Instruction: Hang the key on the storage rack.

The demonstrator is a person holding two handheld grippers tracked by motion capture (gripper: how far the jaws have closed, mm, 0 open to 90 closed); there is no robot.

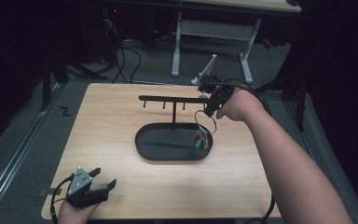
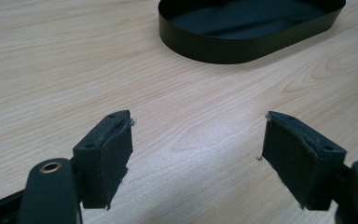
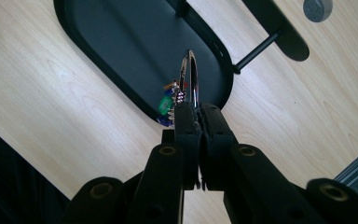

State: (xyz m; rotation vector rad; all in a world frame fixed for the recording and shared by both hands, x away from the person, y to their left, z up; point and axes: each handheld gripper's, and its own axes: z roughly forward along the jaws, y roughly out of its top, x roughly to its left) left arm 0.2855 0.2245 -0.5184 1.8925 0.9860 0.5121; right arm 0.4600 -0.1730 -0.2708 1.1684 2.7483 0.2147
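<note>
The right gripper [image 1: 210, 108] is clamped tight on a shiny metal key ring [image 1: 206, 122], held up over the right end of the black oval tray [image 1: 154, 150], with a little bunch of keys and coloured tags [image 1: 201, 139] dangling under it, down at about the tray's rim. The left gripper [image 1: 103, 183] is parked at the near left corner of the table [image 1: 112, 126], jaws spread wide with nothing between them.

Materials-wise: the table is pale wood-grain laminate, smooth and matte. The tray is thin black metal or plastic, hard to say which, with a low straight wall and rounded ends. A black post rises from the tray and carries a horizontal bar [image 1: 170, 98] with small pegs hanging under it. The hand with the ring is just off the bar's right end.

The right gripper view is the good one for detail. You see the ring [image 3: 189, 77] edge-on as a polished loop pinched between the two black pads, plus a green tag and something blue in the bunch [image 3: 168, 106] below. From the high view those are just a colourful blob.

The left gripper view gives you the pads [image 2: 116, 156] up close: dark, rubbery, fraying at the edges, tips hovering over bare wood, tray wall [image 2: 223, 49] further off.
</note>
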